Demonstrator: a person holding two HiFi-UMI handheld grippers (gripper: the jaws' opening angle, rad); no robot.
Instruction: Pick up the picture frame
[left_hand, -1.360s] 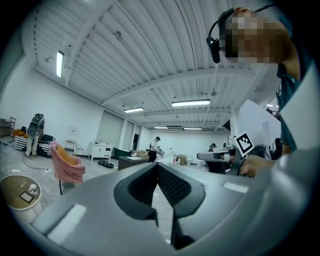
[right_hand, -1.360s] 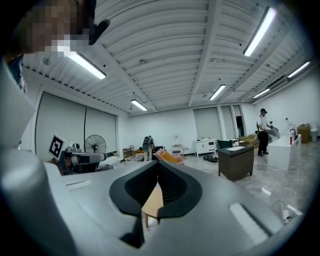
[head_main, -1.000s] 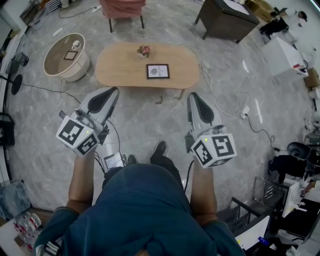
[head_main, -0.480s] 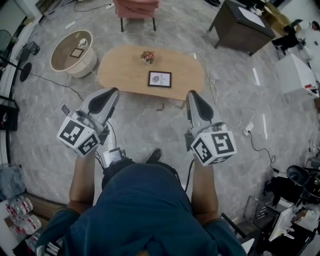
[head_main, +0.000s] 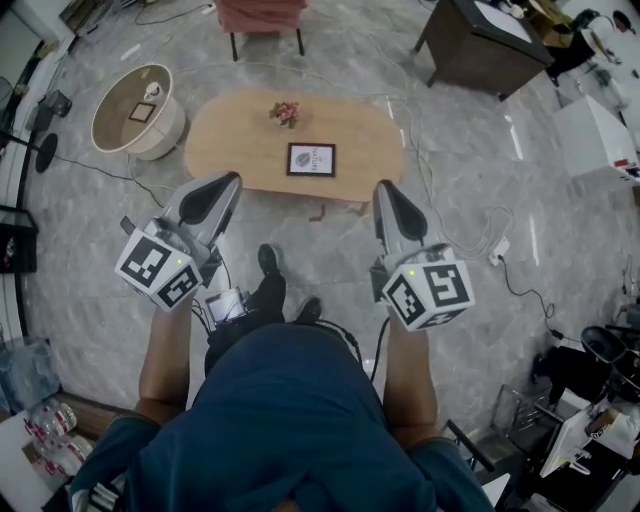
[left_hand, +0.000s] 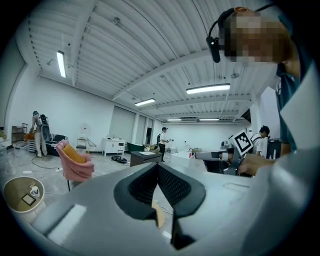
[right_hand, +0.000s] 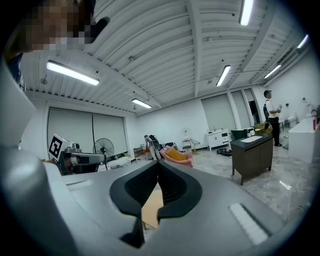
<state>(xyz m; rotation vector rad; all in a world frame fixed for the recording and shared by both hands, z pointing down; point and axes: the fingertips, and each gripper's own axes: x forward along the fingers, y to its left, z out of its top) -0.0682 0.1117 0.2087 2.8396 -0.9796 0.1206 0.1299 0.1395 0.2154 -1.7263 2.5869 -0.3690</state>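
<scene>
A person in a dark blue shirt (head_main: 290, 420) stands on the grey marble floor (head_main: 300, 250) and holds a grey two-jaw gripper in each hand. The left gripper (head_main: 218, 186) and the right gripper (head_main: 386, 196) both point forward, toward a low oval table of light wood (head_main: 230, 150). Both are well apart from it, over the bare floor in front of the person.

The jaws of the left gripper are pressed together, black pad against black pad, and nothing is between them. The jaws of the right gripper also meet at the tip and hold nothing. A white cube with black square markers (head_main: 157, 270) sits on the left gripper near the hand, and a second marker cube (head_main: 428, 295) sits on the right one.

The dark rectangular picture frame with a white picture inside (head_main: 311, 160) lies flat on the oval table. It is near the middle, a little toward the edge that is closer to the person. Nothing touches it. Behind it on the same table stands a small pot with pinkish flowers (head_main: 286, 113), apart from the frame.

To the left of the oval table is a round beige side table (head_main: 160, 135). On it lie a smaller frame (head_main: 141, 111) and a small white thing that I cannot identify. Beyond the oval table there is a pink chair (head_main: 262, 15). At the far right there are a dark brown cabinet (head_main: 480, 50) and a white box (head_main: 597, 140).
</scene>
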